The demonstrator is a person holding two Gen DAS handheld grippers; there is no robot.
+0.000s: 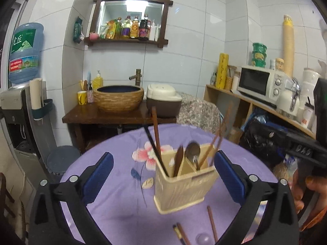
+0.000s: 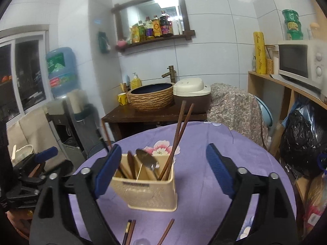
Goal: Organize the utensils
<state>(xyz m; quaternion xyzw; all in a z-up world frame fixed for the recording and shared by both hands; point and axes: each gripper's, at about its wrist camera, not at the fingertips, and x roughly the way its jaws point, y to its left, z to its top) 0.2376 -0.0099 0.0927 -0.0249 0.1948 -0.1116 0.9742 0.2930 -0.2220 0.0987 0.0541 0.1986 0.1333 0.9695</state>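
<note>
With both claws spread wide and empty, no grasp in hand yet. Left gripper (image 1: 163,175) gaping, blue pads either side of the cream utensil holder (image 1: 184,187), the right-hand pad close by the holder's far corner, contact not clear. Right gripper (image 2: 161,173) equally wide, its left pad just beside or touching the same holder.

Outward from there: holder upright on the purple tablecloth (image 1: 114,210), already loaded. Wooden spoon (image 1: 178,160) and metal spoon (image 1: 193,152) standing bowl-up in the middle slots; dark chopsticks (image 1: 155,143) leaning up and to the left; a brown pair (image 1: 218,140) leaning up and to the right, blurred in the left view.

Still loose on the cloth in front of the holder: a paired set of chopsticks (image 1: 180,233) and a single brown chopstick (image 1: 212,223), long axes running roughly toward the holder, far tips nearest it, near ends cut off by the frame.

Judged stage: sorting partly done, pick-up of the loose chopsticks pending. Next move likely to call for lowering one claw over a loose stick, jaws set across its long axis, closing, then tipping it upright into a slot. Risk: knocking the light holder.
</note>
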